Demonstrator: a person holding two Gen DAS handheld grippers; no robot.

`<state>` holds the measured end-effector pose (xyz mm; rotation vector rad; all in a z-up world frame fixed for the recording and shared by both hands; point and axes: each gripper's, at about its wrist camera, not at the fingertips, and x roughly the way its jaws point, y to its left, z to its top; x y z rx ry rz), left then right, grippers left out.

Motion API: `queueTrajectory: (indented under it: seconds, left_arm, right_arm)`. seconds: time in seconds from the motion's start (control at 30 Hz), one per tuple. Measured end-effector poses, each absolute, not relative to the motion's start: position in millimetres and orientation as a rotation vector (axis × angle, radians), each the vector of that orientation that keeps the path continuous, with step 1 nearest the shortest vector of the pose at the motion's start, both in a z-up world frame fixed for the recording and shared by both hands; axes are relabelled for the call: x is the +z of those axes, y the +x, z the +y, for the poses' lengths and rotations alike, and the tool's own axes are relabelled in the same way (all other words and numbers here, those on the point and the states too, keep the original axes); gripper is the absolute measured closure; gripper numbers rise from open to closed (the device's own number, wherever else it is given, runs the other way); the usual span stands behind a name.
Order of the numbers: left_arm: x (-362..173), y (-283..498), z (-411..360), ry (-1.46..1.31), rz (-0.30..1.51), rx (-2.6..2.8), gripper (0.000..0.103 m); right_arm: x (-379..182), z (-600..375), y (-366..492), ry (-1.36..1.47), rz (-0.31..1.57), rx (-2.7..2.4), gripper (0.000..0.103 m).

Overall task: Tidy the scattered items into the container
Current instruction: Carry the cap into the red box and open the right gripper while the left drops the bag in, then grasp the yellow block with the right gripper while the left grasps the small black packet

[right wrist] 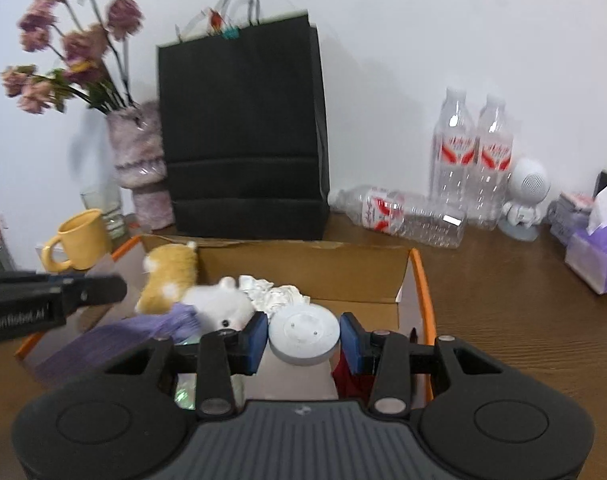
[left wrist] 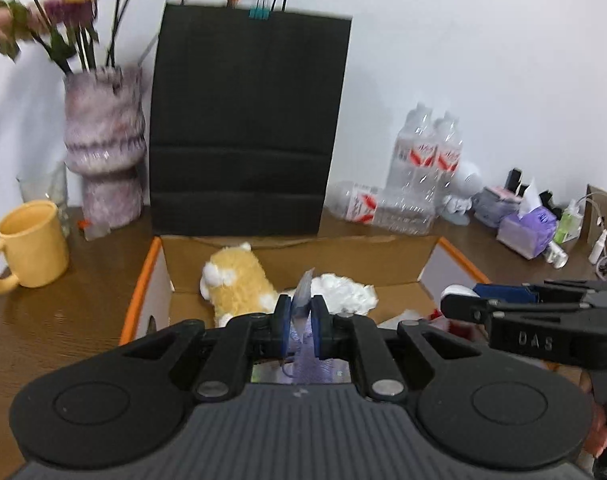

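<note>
Cardboard box [left wrist: 287, 250] with orange edging sits open on my wooden table [left wrist: 63, 320], right in front of a black bag [left wrist: 247, 120], and both grippers hang over its near side. My left gripper [left wrist: 301, 322] is pinched nearly closed on a thin purple packet [left wrist: 303, 344], which stands up between the blue pads [left wrist: 282, 316] above the box. In the right wrist view that packet [right wrist: 103, 340] trails out as a purple sheet over the box's left part. My right gripper [right wrist: 303, 334] is clamped at about half width on a white disc [right wrist: 304, 332], its pads touching the disc on either side, held above the box's near edge. Inside the box lie a yellow plush [left wrist: 239, 284], a white plush [right wrist: 227, 304] just beside it, and crumpled white paper [left wrist: 343, 292] toward the middle; something red [right wrist: 351, 372] shows under the right gripper, but I cannot tell what it is. A yellow mug [left wrist: 27, 248] stands left of the box, a vase [left wrist: 103, 152] with flowers behind it. Bottles [right wrist: 467, 156] and a purple tissue pack [right wrist: 595, 256] stand well off to the right.
</note>
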<state>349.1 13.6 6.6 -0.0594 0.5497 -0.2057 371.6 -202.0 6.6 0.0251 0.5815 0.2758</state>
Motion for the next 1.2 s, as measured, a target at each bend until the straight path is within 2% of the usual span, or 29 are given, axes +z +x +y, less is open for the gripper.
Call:
queueTrajectory:
  seconds: [0.03,0.07,0.1,0.13,0.17,0.23,0.3,0.37,0.67,0.9,1.13,1.2]
  left_arm:
    - [3,354,15,-0.061,0.555,-0.202,0.089]
    - [1,357,17,-0.064,0.558,-0.201,0.079]
    - [-1,359,18,-0.070,0.560,-0.198,0.061]
    - [-3,360,20,-0.076,0.559,-0.188,0.051]
    - [-3,360,22,-0.081,0.552,-0.179,0.038]
    - [-3,356,26,-0.092,0.540,-0.178,0.026]
    - [-1,351,29,-0.105,0.534,-0.170,0.007]
    - [4,341,32,-0.110,0.515,-0.166,0.000]
    - [27,264,43,-0.076,0.461,-0.178,0.000]
    - [0,213,60,-0.066,0.540,-0.184,0.000]
    - [-31,195,78,-0.103,0.603,-0.156,0.000]
    - [-35,194,82,-0.110,0.609,-0.153,0.000]
  right_arm:
    - [3,-201,378,0.031,0.592,0.278,0.063]
    - [1,-201,384,0.036,0.601,0.282,0.054]
    - [-2,-200,389,0.042,0.606,0.284,0.047]
    - [-3,-200,392,0.048,0.605,0.286,0.033]
    - [-4,-201,392,0.055,0.597,0.290,0.026]
    - [-5,-202,389,0.065,0.578,0.300,0.026]
    - [-4,-204,382,0.081,0.566,0.313,0.025]
    - [0,-206,375,0.093,0.554,0.326,0.024]
    - [28,-209,293,0.070,0.456,0.396,0.024]
    - [6,-185,233,-0.026,0.515,0.507,0.024]
    - [-36,-137,219,-0.114,0.641,0.534,0.035]
    - [-42,-129,220,-0.125,0.658,0.516,0.041]
